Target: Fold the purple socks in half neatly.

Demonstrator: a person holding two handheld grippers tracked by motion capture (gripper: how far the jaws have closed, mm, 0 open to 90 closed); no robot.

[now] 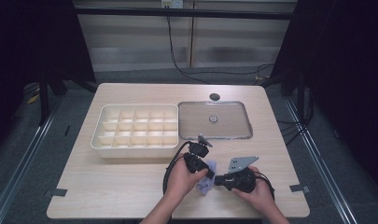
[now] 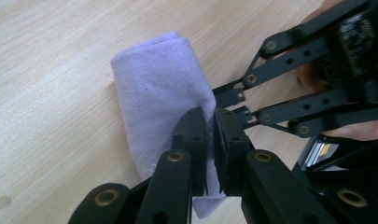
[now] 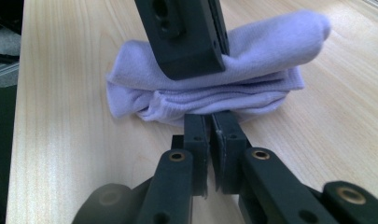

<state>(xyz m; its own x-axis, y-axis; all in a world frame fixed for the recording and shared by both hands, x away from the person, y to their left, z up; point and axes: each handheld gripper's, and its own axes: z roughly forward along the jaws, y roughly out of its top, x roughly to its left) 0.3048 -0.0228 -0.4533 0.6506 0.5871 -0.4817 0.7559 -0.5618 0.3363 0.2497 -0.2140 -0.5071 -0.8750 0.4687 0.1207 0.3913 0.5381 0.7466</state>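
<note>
Pale wood table [image 1: 130, 186] in a dark room, both grippers [image 1: 206, 173] [image 1: 216, 179] pinching the folded lilac cloth [image 1: 206, 183].

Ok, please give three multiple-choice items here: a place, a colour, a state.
1. Seen from above, where does the clear lid lie against the divided tray? A on top of it; B to its right; C in front of it.
2. The folded cloth is: A lilac; B green; C red.
3. The left tongs are: A wide open; B shut on the cloth; C holding the lid.
Answers: B, the lid lies flat beside the tray; A, the fabric is pale lilac; B, both pads pinch the fabric.
</note>
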